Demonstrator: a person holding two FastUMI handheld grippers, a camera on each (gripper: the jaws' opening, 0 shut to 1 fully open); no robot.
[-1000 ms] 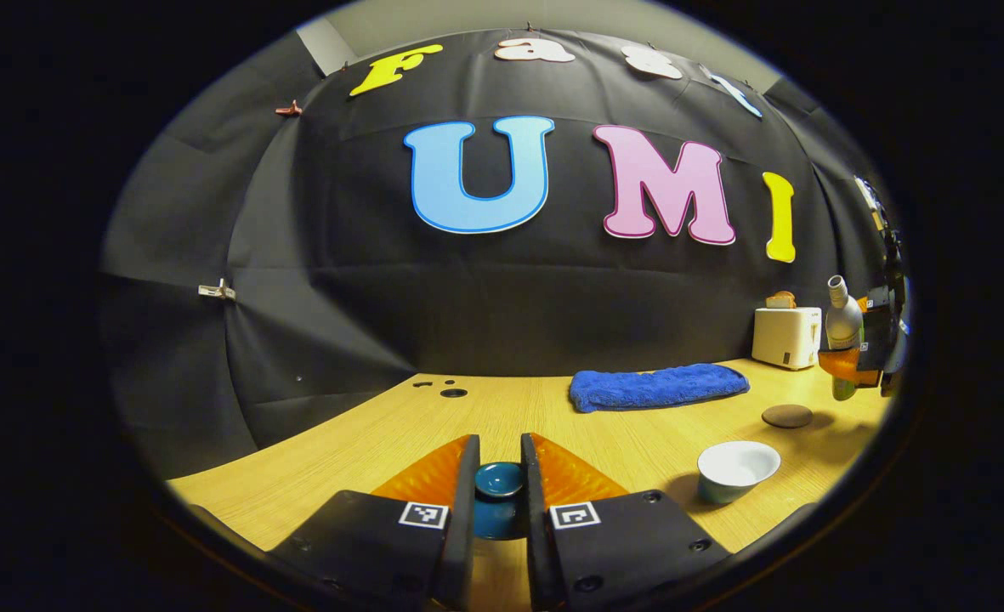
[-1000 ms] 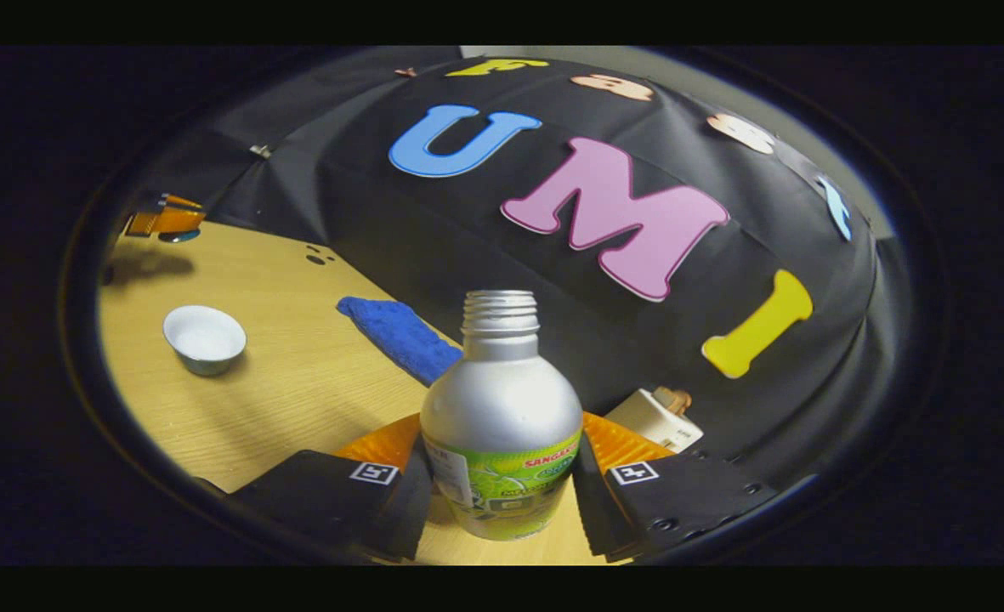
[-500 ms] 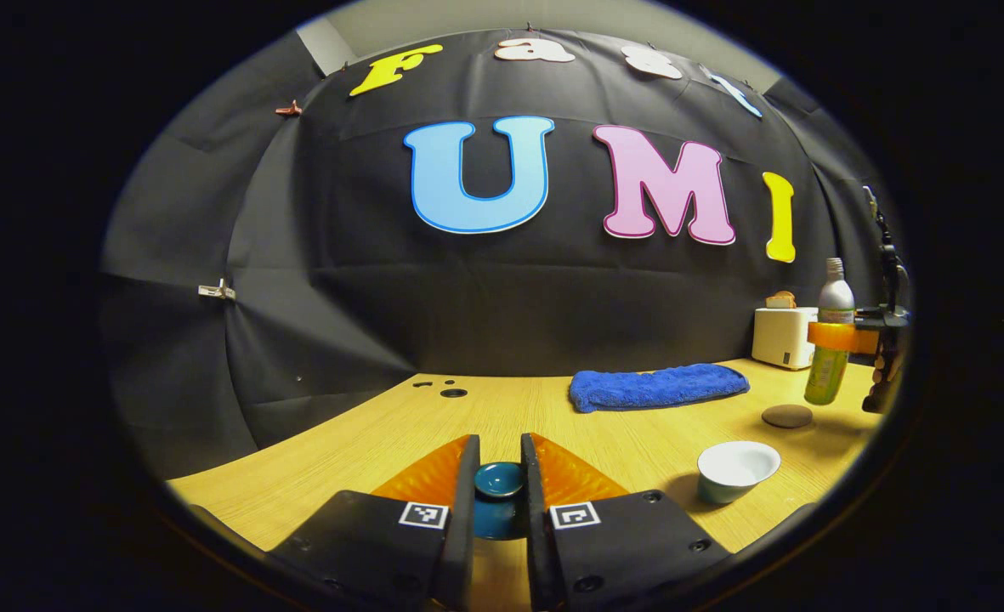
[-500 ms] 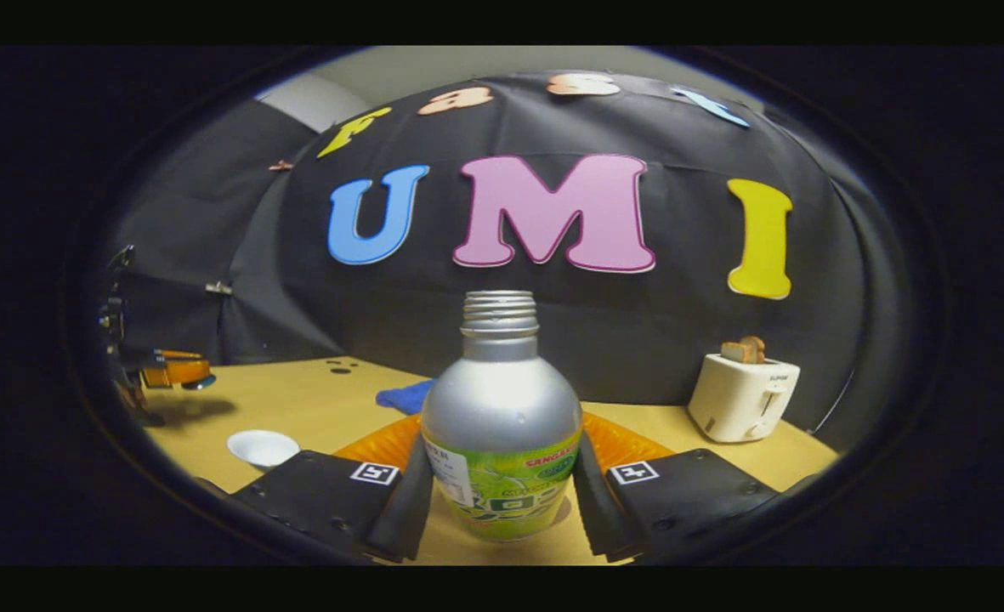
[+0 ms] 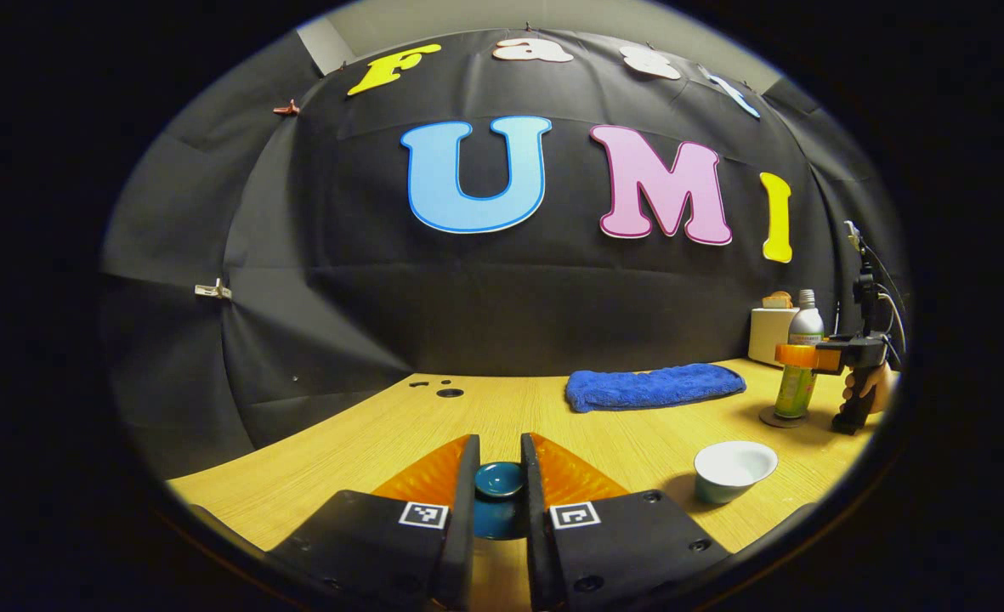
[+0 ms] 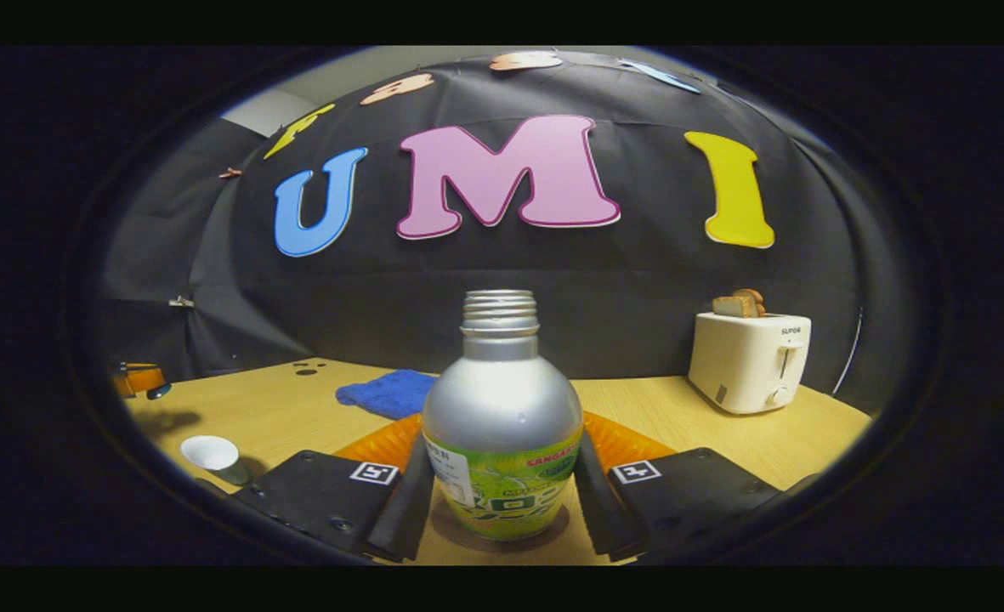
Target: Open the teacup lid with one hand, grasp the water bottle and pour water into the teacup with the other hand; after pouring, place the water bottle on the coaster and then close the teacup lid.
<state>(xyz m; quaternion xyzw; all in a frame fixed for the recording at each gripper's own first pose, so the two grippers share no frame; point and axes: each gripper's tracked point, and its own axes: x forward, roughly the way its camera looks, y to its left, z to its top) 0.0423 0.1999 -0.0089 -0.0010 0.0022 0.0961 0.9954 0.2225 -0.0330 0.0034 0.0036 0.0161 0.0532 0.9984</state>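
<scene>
My left gripper point(image 5: 499, 480) is shut on the dark teal teacup lid point(image 5: 499, 478), held above the wooden table point(image 5: 365, 442). The white uncovered teacup point(image 5: 734, 469) stands to its right; in the right gripper view the teacup point(image 6: 212, 456) is at the far left. My right gripper point(image 6: 502, 493) is shut on the silver water bottle point(image 6: 502, 425) with a green label, capless and upright. In the left gripper view the bottle point(image 5: 797, 365) stands on the round dark coaster point(image 5: 772, 418), with the right gripper point(image 5: 795, 355) around it and a hand point(image 5: 860, 389) behind.
A blue towel point(image 5: 655, 387) lies at the back of the table. A white toaster point(image 6: 750, 360) with toast stands at the back right. Two small holes point(image 5: 449, 392) sit in the tabletop near the black cloth wall.
The right gripper has turned the bottle from tilted to upright and lowered it onto the coaster. The left gripper has kept still with the lid.
</scene>
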